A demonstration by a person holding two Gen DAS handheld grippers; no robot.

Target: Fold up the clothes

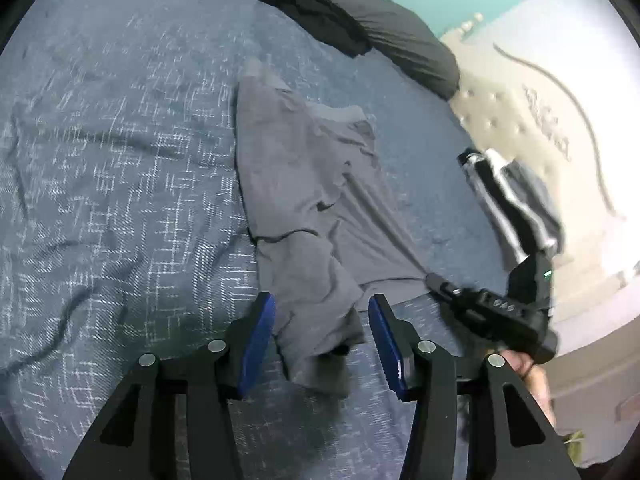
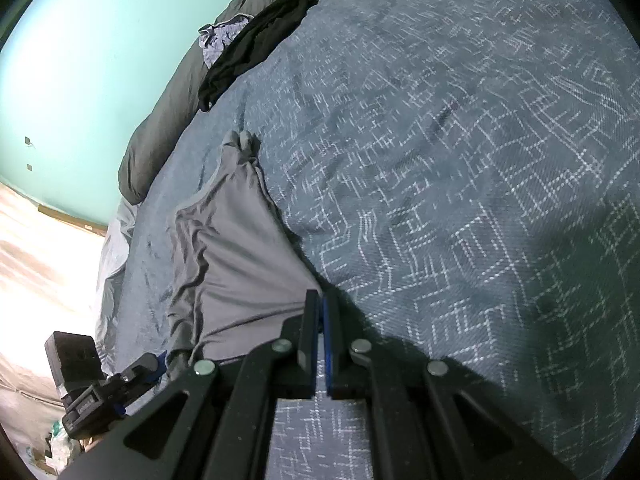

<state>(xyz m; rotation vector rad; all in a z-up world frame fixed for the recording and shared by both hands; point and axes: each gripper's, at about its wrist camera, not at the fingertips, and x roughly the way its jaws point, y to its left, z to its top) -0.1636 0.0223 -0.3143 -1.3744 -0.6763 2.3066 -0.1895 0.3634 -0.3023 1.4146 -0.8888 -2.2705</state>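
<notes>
In your left wrist view, the left hand-held gripper (image 1: pixel 322 320) is spread wide, its blue pads (image 1: pixel 258 336) on either side of a bunched corner of the grey T-shirt (image 1: pixel 296 176) without closing on it. The shirt lies partly folded on the blue patterned bedspread (image 1: pixel 100 160), stretching away from you toward the dark pillow (image 1: pixel 400 36) at the head of the bed. Off to the right, your right hand-held gripper (image 1: pixel 432 280) meets the shirt's hem at its corner, apparently to keep that edge taut while the left lines up. A black garment with white stripes (image 1: pixel 508 200) lies near the bed's edge, well apart from the shirt.

In your right wrist view, the right hand-held gripper (image 2: pixel 320 304) has its fingers pressed together on the grey T-shirt (image 2: pixel 240 248); creases fan out from the pinch, so the cloth looks pulled tight. The left hand-held gripper (image 2: pixel 156 364) sits at the lower left, close to the shirt's near end. A black garment (image 2: pixel 256 44) and a pale blue one (image 2: pixel 218 40) rest by the pillow, likely waiting their turn.
</notes>
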